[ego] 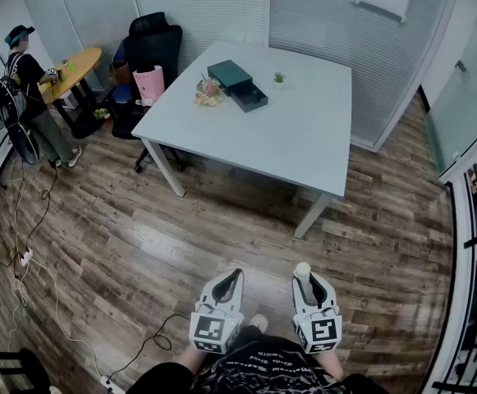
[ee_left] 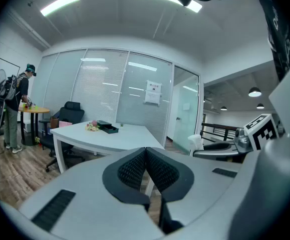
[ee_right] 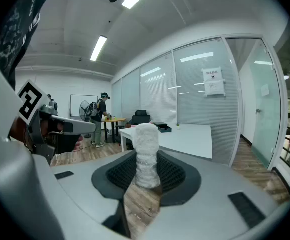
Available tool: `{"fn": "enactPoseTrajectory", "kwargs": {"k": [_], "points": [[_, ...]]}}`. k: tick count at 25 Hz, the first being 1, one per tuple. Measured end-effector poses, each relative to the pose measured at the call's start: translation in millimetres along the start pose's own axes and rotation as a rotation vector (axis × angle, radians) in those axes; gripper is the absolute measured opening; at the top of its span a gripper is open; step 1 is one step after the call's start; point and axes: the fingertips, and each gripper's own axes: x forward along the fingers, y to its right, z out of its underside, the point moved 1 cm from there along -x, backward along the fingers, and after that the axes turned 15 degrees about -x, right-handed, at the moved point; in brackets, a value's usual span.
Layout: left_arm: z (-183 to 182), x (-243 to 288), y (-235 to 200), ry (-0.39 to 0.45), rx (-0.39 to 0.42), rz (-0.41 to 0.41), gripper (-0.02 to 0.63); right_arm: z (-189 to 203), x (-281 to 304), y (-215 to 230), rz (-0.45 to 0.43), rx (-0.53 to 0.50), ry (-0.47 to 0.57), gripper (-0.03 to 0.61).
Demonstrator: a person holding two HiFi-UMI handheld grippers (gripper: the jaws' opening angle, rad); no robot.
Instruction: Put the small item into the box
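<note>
Well ahead, the white rectangular tabletop (ego: 304,138) is standing on the wood-plank floor (ego: 139,236). The dark rectangular box (ego: 230,74) is sitting on the tabletop's far left part. The small bunch of flowers (ego: 208,93) is lying just left of it, and the tiny potted plant (ego: 279,79) is sitting just right of it. Behind the tabletop's left corner the black office chair (ego: 152,43) is standing, with the pink bag (ego: 149,83) in front of it. Further left, a person (ego: 29,89) is standing at the round wooden table (ego: 74,66).

Close in, the left hand-held gripper (ego: 235,276) and the right hand-held gripper (ego: 303,272) are hanging side by side above the floor. The white fuzzy cylinder (ee_right: 146,151) is standing between the right one's jaws.
</note>
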Motion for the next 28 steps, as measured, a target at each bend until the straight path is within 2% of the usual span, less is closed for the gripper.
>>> {"fn": "enactPoseTrajectory", "kwargs": {"k": [8, 12, 20, 28], "points": [[-4, -5, -12, 0.018, -0.015, -0.026, 0.018, -9, 4, 3, 0.021, -0.016, 0.014, 0.132], [-5, -4, -10, 0.021, -0.016, -0.028, 0.018, -10, 3, 2, -0.009, -0.004, 0.028, 0.133], [18, -9, 4, 0.010, -0.028, -0.038, 0.018, -5, -13, 9, -0.015, -0.013, 0.078, 0.135], [41, -7, -1, -0.043, -0.029, -0.031, 0.018, 8, -11, -5, -0.043, 0.014, 0.065, 0.137]]}}
